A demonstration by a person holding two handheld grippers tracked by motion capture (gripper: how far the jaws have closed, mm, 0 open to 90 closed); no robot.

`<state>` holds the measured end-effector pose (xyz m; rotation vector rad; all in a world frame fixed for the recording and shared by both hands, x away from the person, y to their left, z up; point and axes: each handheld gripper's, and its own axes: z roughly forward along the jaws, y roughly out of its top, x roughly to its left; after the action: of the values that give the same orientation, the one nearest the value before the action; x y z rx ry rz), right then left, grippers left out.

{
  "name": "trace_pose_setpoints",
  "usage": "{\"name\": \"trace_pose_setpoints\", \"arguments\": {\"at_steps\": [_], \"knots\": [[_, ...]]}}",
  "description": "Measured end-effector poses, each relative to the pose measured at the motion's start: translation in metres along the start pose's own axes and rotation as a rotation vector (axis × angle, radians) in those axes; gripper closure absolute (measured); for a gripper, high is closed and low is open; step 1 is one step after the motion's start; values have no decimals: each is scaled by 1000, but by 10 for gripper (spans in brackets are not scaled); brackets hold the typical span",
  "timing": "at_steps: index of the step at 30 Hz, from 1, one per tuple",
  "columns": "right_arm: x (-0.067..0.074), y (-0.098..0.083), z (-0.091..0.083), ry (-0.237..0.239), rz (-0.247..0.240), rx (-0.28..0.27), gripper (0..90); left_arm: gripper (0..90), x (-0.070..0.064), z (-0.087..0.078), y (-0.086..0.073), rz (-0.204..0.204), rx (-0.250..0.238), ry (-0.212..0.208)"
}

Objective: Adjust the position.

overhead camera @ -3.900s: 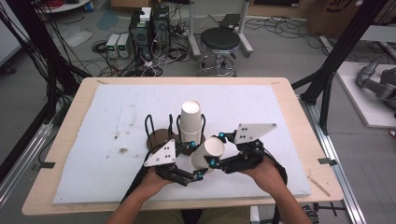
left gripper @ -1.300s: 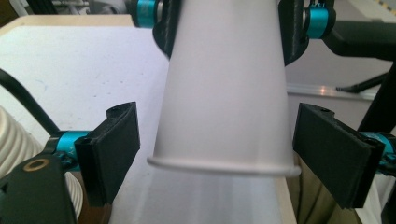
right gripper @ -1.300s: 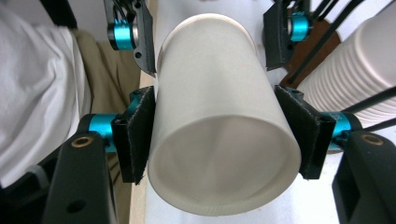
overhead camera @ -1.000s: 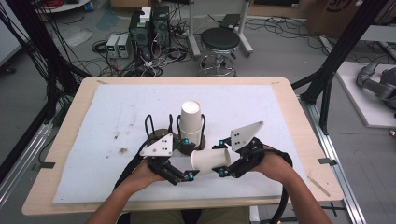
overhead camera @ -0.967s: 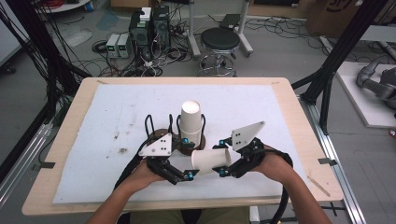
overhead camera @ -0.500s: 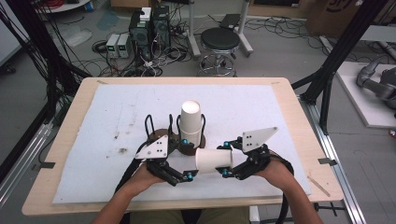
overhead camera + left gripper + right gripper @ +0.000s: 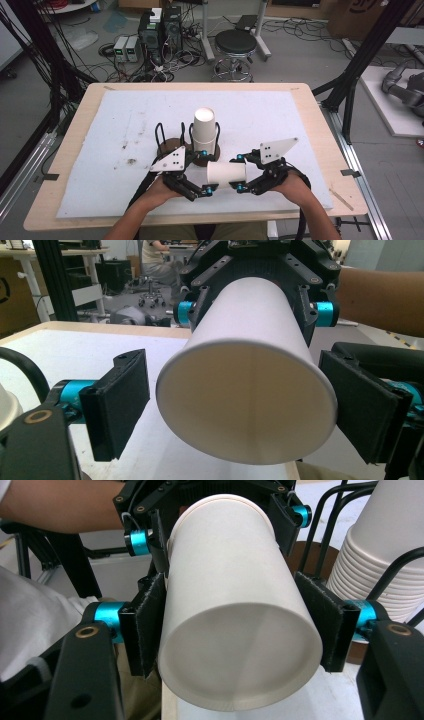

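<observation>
Cup lies level in the air just above the bench, near its front edge, between the two hands. Right tongs grip it by its base end, pads pressed on both sides of the wall, as the right gripper view shows. Left tongs stand wide at the cup's open mouth; in the left gripper view their pads flank the rim with a gap on each side and touch nothing. Just behind the cup, a stack of cups stands upside down in a wire rack on a brown base. White mat covers most of the bench.
</observation>
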<state>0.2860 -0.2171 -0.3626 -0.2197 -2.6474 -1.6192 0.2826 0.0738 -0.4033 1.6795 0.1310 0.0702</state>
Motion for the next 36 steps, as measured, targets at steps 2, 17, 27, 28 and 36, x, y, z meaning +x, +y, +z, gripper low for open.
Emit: {"name": "trace_pose_setpoints", "arguments": {"at_steps": [2, 17, 27, 28, 36], "knots": [[0, -1, -1, 6, 6, -16, 333, 149, 0, 0, 0, -6, 0, -2], [-1, -2, -5, 20, 32, -60, 341, 207, -1, 1, 1, 5, -4, -27], [-1, -4, -1, 16, 31, -18, 349, 259, -1, -3, 7, 35, 23, -26], [-1, -3, -1, 17, 26, -16, 349, 261, -1, -3, 7, 36, 22, -25], [0, -3, 0, -4, 57, 2, 301, 271, -3, -1, 11, 48, 76, 4]]}}
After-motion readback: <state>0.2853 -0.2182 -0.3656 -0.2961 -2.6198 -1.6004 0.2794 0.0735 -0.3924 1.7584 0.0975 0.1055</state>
